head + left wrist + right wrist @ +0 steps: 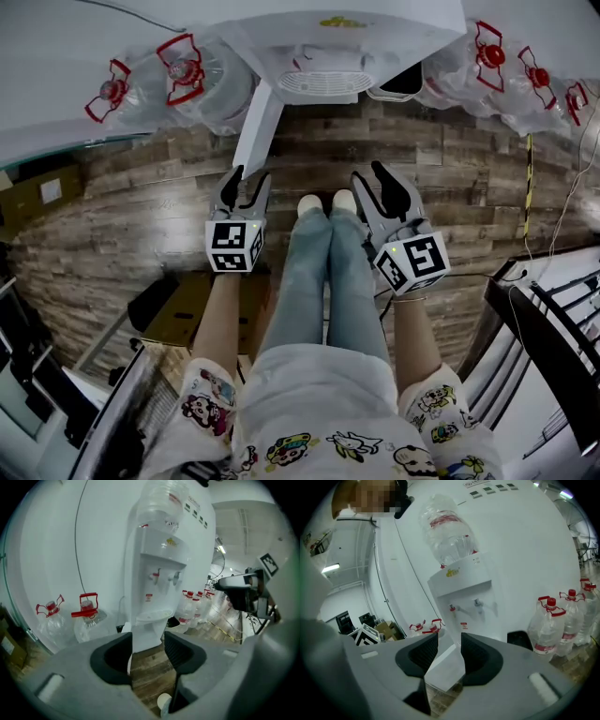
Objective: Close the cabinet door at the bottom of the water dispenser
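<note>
- Step in hand: approach. The cabinet door [257, 131] at the bottom of the water dispenser [328, 56] stands swung out toward the person, a white panel angled over the wood floor [141, 216]; not closed yet.
- Left gripper [247, 183]: jaws well apart, nothing gripped. In the head view its tips sit just beside the door's free edge; contact can't be told. Left gripper view shows a gap w/ only floor and the dispenser's base beyond it.
- Right gripper [380, 187]: jaws apart w/ a narrower gap, holding nothing. It hangs to the right of the door, apart from it; the right gripper view sees the door panel [445, 667] beyond its jaws.
- Person stands facing the dispenser, feet near its base, water bottles [187, 75] either side.
- Next move, prob.: left gripper sets against the door's outer face near the free edge and pushes it round on its hinge toward the dispenser front till flush. A push should do, no grasp needed.
- Watch-outs: the gripper could slip off the thin edge, and the feet shouldn't block the swing.
</note>
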